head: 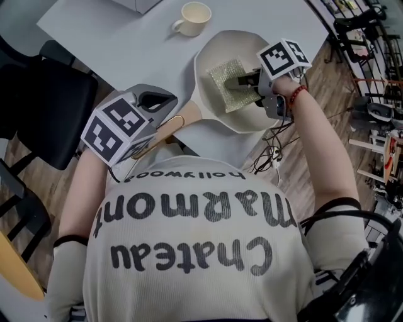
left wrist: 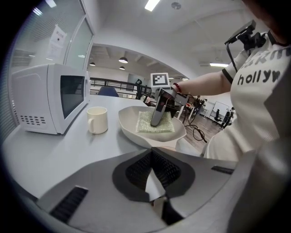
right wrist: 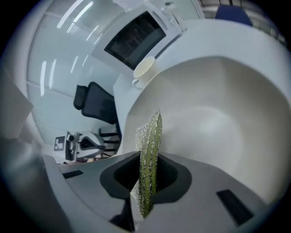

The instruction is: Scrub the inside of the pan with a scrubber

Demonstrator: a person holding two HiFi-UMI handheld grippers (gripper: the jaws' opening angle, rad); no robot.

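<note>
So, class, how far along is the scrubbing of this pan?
Done: the left gripper is shut on the pan's wooden handle, and the right gripper is clamped on the green scrubber. In hand: the scrubber lies against the floor of the white pan. Left: the scrubbing itself; the inside looks clean already, so how much remains cannot be told.

White table (head: 113,38), black chair (head: 41,107), wood floor (head: 330,88), bright ceiling lights (left wrist: 151,4)

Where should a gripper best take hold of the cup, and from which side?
Probably the handle of the cup, coming from the microwave side: the cup stands upright and its handle sticks out that way, away from the pan.
</note>
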